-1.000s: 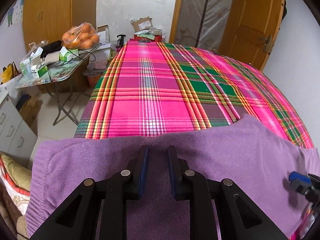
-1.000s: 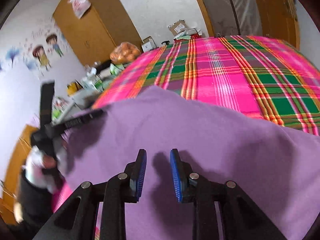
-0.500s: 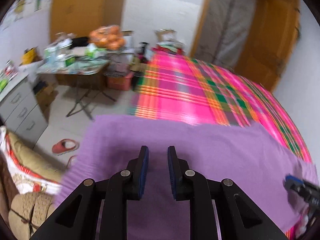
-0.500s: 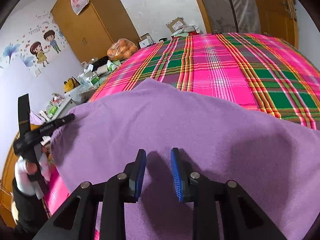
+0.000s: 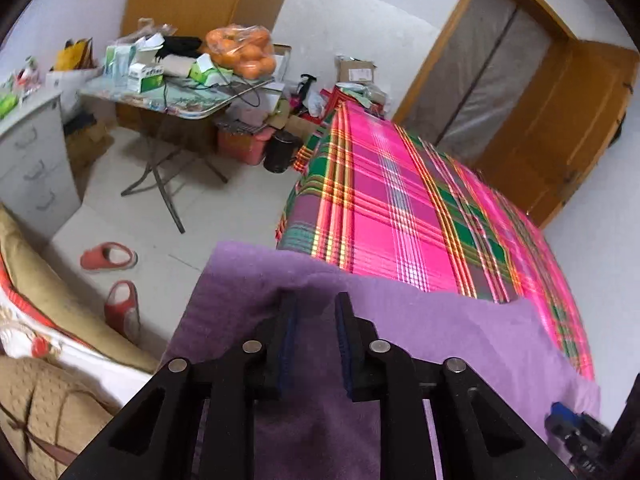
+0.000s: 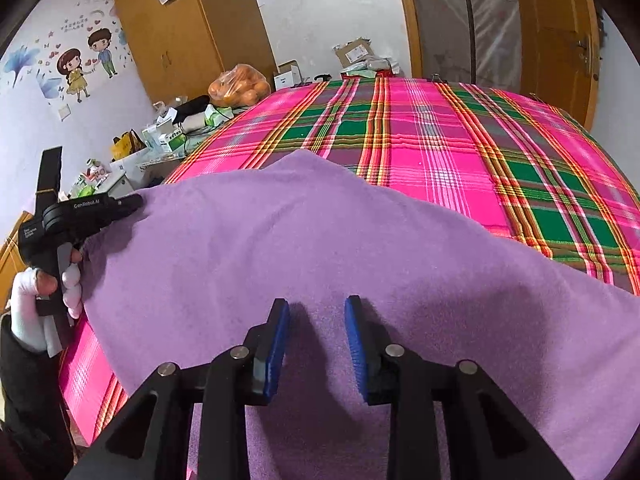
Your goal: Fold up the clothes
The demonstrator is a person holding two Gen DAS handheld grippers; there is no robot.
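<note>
- A clear plastic bag of oranges sits on the folding table, far ahead and to the left of the left gripper; small green-and-white boxes lie beside it on the same tabletop.
- A cardboard box stands past the far end of the bed, its contents too small to tell.
- A dark bin stands on the floor ahead of the left gripper, at the bed's corner; what it holds is not visible.
- The purple garment is spread over the near part of the pink plaid bedspread, running under and ahead of both grippers.
- The left gripper's jaws stand a narrow way apart with purple cloth bunched between them; whether the pads actually press it I cannot tell.
- The right gripper is over the garment, its jaws opening, blue pads apart, the cloth lying flat below and between them without being pinched.
- Seen from the right wrist, the left gripper's tip meets the garment's left edge, held by a white-gloved hand.
</note>
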